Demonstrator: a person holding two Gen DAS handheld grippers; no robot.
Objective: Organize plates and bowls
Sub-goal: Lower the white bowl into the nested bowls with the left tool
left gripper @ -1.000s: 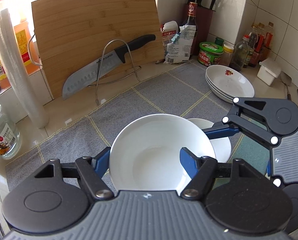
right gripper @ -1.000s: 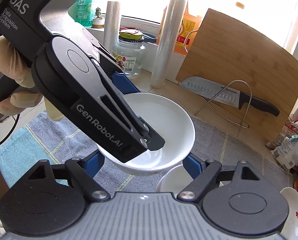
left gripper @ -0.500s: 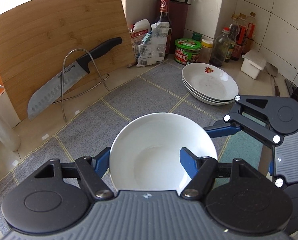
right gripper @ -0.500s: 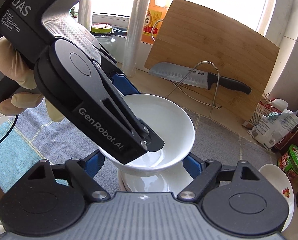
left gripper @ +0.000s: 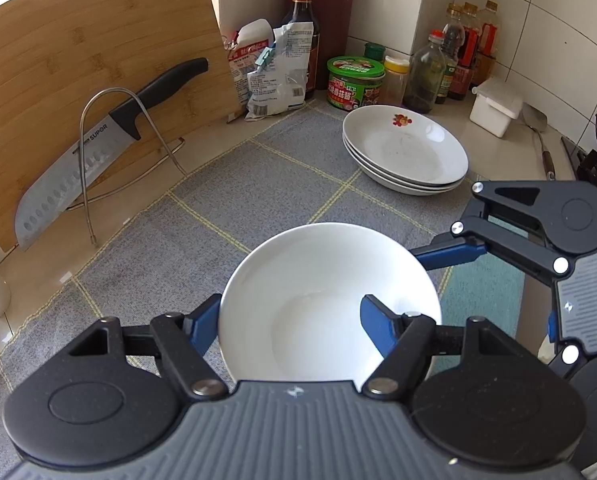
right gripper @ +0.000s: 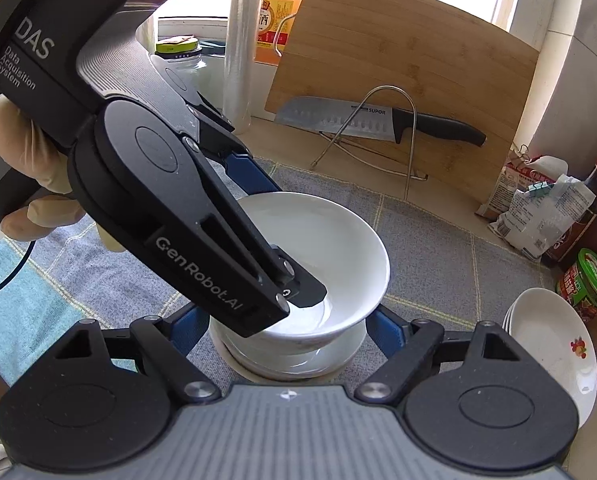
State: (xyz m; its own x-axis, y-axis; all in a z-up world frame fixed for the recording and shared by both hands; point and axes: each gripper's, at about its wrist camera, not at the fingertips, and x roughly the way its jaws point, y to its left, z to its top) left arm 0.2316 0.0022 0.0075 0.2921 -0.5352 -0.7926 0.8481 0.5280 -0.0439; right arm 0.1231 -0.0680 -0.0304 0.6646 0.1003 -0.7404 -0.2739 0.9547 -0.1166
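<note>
**Both grippers on white bowls above the grey mat**

The left gripper [left gripper: 288,320] has its jaws clamped across the rim of an empty white bowl [left gripper: 318,280], one finger inside, one outside. The right gripper [right gripper: 286,328] has its jaws clamped on the bowl stack [right gripper: 290,356] beneath that bowl. Only the right wrist view shows the stack and a gloved hand [right gripper: 26,152]. The left wrist view shows the empty plate stack [left gripper: 406,152] beyond the bowl on the bench mat [left gripper: 258,184].
</note>
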